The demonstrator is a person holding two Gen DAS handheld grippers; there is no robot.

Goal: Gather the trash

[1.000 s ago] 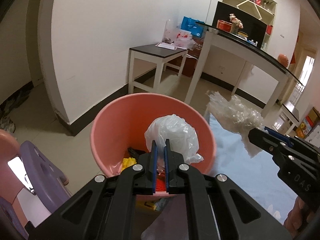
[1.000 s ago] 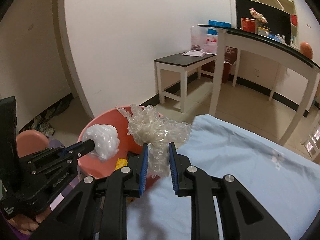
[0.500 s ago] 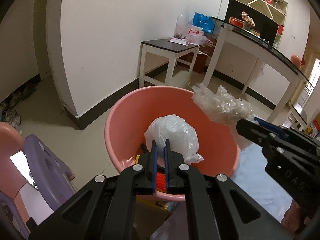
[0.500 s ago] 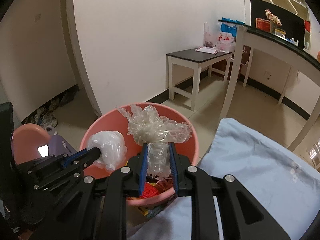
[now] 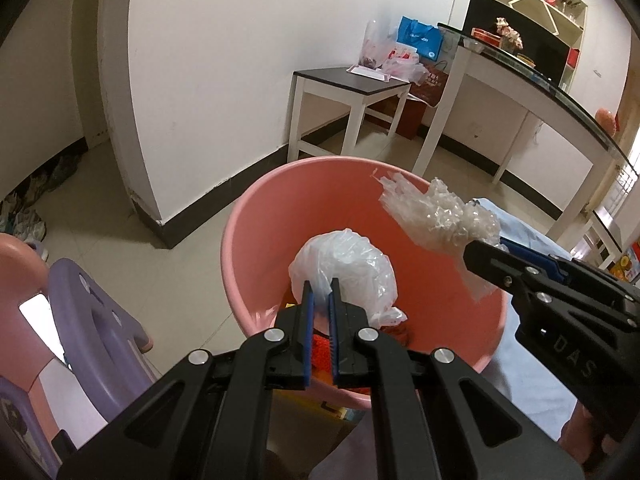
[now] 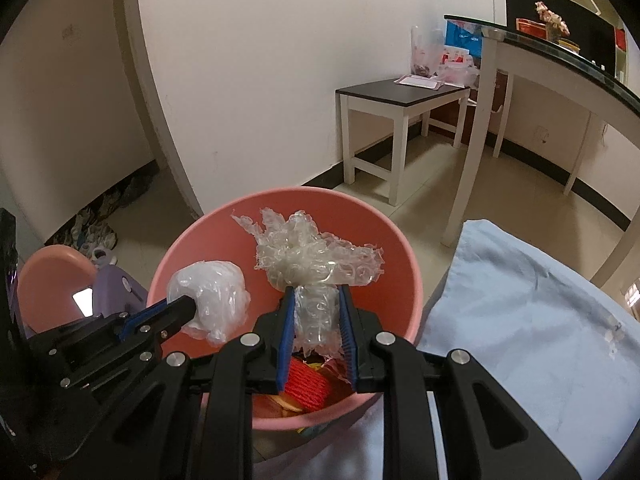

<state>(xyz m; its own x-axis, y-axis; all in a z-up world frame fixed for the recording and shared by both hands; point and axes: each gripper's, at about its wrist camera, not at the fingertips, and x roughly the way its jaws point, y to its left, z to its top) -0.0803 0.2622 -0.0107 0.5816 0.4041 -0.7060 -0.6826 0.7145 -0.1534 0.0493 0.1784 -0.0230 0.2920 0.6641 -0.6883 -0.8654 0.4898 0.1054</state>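
A pink plastic bin (image 5: 256, 248) (image 6: 404, 264) stands on the floor below both grippers, with red and yellow trash at its bottom. My left gripper (image 5: 320, 286) (image 6: 188, 304) is shut on a crumpled white plastic bag (image 5: 348, 268) (image 6: 212, 296), held over the bin's opening. My right gripper (image 6: 316, 292) (image 5: 480, 246) is shut on a wad of clear bubble wrap (image 6: 316, 264) (image 5: 436, 216), which also hangs above the bin, to the right of the bag.
A light blue cloth (image 6: 540, 320) covers a surface right of the bin. A purple stool (image 5: 92, 320) and a pink basin (image 6: 52, 284) stand to the left. A small dark-topped table (image 5: 352, 84) and a long counter (image 5: 560, 100) stand behind, by the white wall.
Both grippers have moved left from the blue cloth and lower, so bag and bubble wrap now hang over the bin's opening. Neither grip has changed.
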